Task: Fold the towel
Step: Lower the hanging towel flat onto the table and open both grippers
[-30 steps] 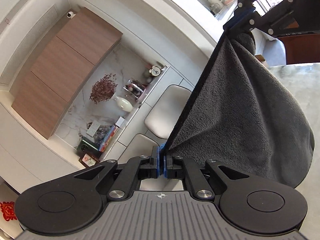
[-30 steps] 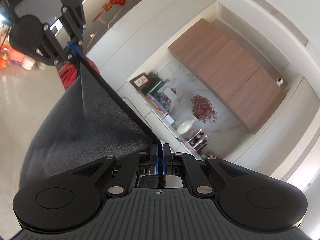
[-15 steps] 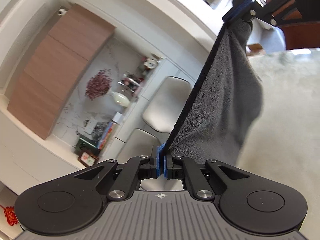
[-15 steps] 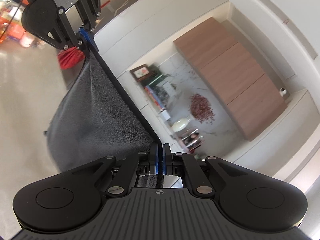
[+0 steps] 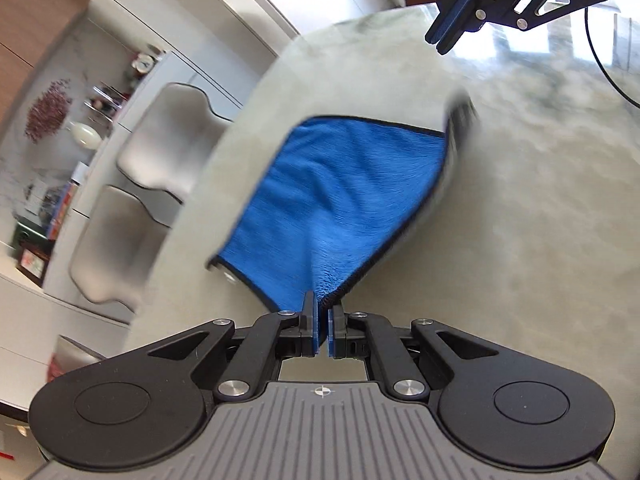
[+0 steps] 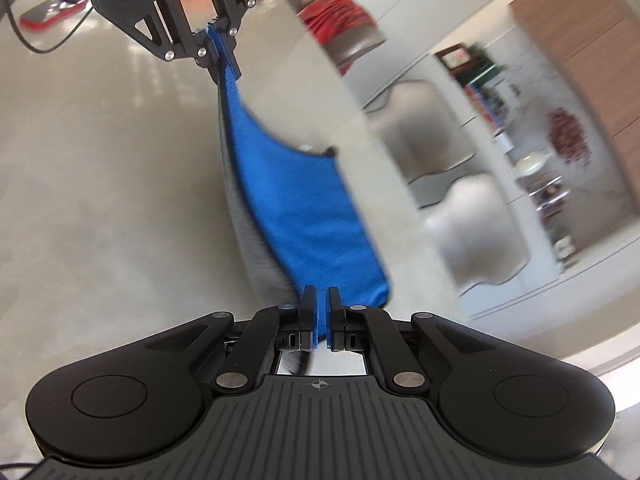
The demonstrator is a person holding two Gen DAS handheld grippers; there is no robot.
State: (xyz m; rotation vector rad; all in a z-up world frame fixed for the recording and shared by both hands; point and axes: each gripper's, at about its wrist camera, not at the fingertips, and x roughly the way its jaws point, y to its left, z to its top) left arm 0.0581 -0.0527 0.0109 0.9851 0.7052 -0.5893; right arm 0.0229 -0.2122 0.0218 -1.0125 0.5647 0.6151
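The towel is blue on one face and grey on the other, with a dark hem. It hangs over the pale marble table. My left gripper is shut on one corner of it; the same gripper shows in the right wrist view with the towel hanging from it. My right gripper has its jaws slightly apart and nothing between them; the towel lies just beyond its tips. In the left wrist view the right gripper is far from the towel and empty.
Two white chairs stand past the table's edge. A wall shelf with a vase and books is behind them. A red phone and a black cable lie on the table far left.
Both grippers held the towel stretched up with its grey face showing. Now they have swung down over the table, the right gripper has let go, and the blue face shows.
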